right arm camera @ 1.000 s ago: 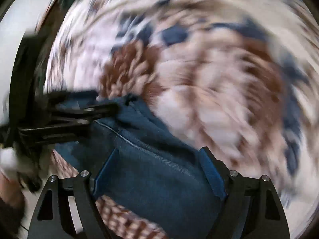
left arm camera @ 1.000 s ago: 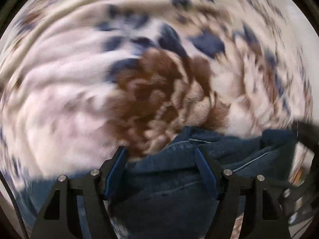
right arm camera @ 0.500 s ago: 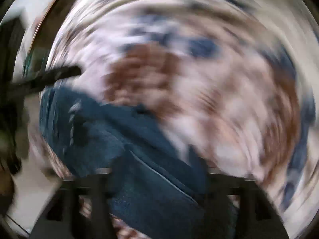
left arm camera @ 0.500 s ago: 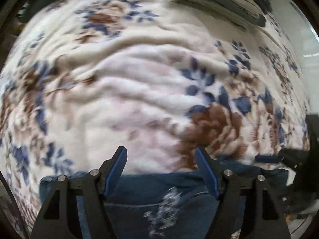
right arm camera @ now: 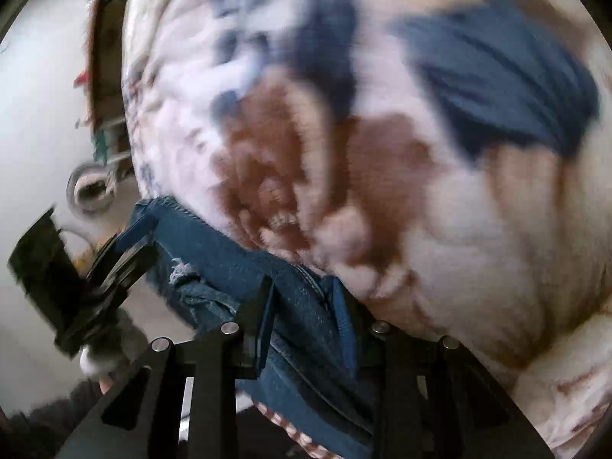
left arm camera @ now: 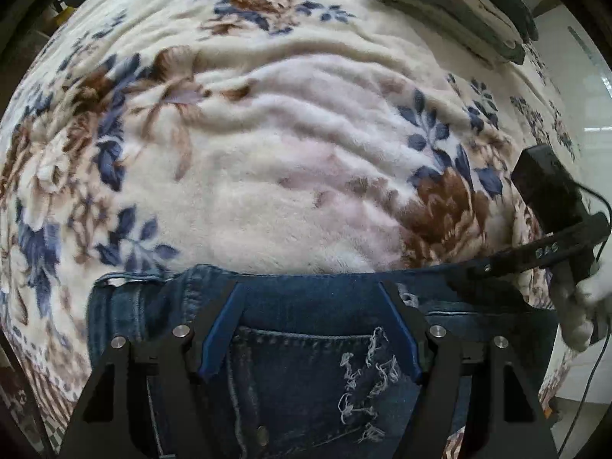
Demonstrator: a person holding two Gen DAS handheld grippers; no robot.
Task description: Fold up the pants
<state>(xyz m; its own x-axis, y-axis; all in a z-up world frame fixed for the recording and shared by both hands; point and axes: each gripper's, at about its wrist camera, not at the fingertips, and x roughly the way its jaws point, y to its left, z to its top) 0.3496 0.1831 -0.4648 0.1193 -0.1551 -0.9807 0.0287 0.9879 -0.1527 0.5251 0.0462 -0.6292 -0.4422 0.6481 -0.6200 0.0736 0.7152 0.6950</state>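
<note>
Surface: bed covered by a plush cream blanket (left arm camera: 290, 176) with brown and navy floral print, pile rumpled into shallow ridges across the middle. Dark folded items (left arm camera: 459, 19) sit at the far edge of the bed, upper right in the left wrist view. Pale wall or floor beyond the bed on the right.

Jeans (left arm camera: 306, 363): dark blue denim, distressed frayed patch near a pocket, lying along the near edge of the bed on the blanket, top edge running roughly straight across.

Left tongs (left arm camera: 310, 329): spread wide above the denim, blue pads apart, nothing pinched between them.

Right tongs (right arm camera: 302, 313): closing, with a fold of the jeans' edge between the pads; pads look in contact with the cloth but the right wrist view is motion-blurred. In the left wrist view the right tongs (left arm camera: 485, 267) reach the denim's far right corner, gloved hand (left arm camera: 581, 306) behind.

Right wrist view also shows pale floor and a round metallic object (right arm camera: 91, 191) left of the bed; too blurred to identify.
</note>
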